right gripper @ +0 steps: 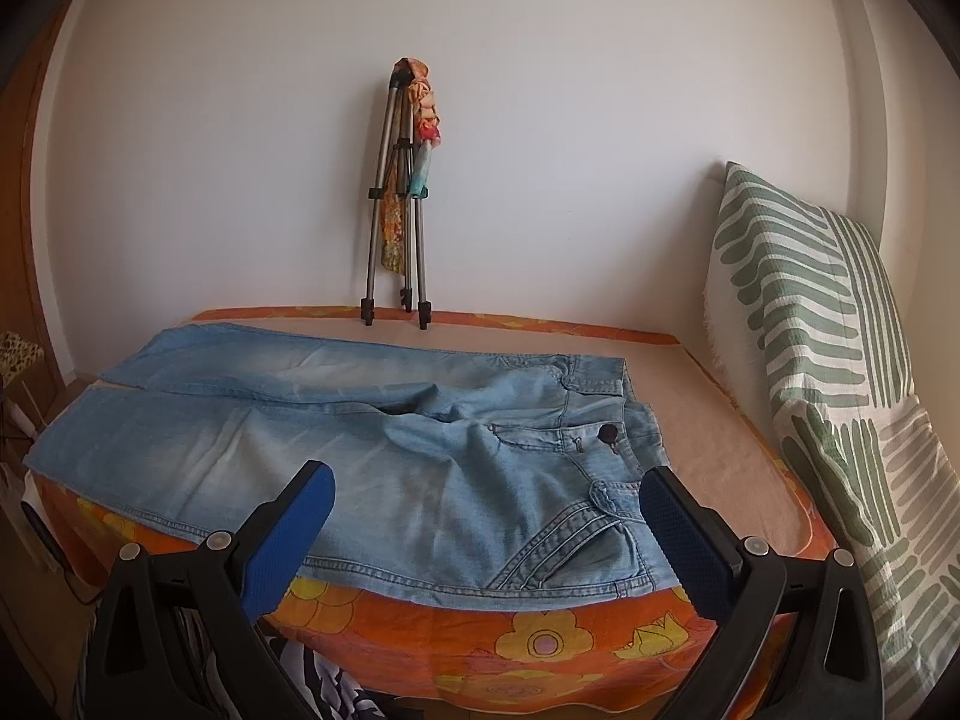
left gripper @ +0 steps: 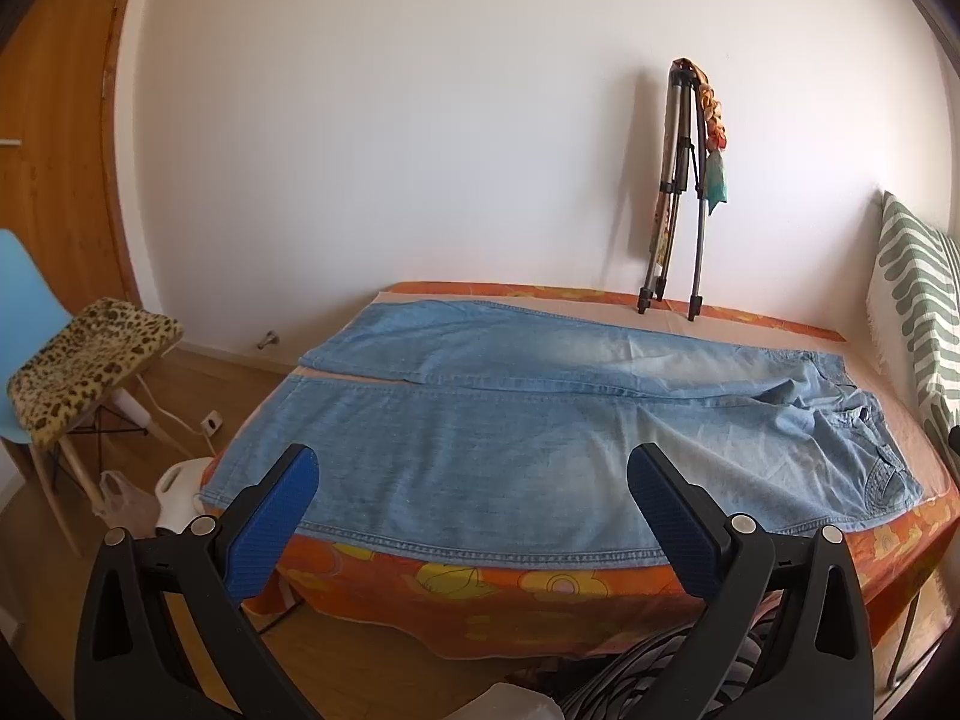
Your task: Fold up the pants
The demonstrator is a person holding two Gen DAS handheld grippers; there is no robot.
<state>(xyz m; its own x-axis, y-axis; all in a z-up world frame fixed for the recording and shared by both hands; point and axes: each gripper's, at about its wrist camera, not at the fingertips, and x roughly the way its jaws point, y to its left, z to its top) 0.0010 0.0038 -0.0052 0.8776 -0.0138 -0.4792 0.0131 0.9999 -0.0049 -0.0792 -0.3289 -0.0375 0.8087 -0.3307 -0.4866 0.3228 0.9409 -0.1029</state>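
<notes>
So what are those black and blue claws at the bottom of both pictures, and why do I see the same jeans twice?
Each claw is a hand-held two-finger gripper with a camera behind it, one per hand. One picture looks along the left gripper, the other along the right gripper. Both stand open and hold nothing. The jeans lie spread flat on a bed with an orange flowered cover, waistband toward the green-patterned pillow, legs the other way. A folded tripod leans on the wall behind. Folding has not begun.
</notes>
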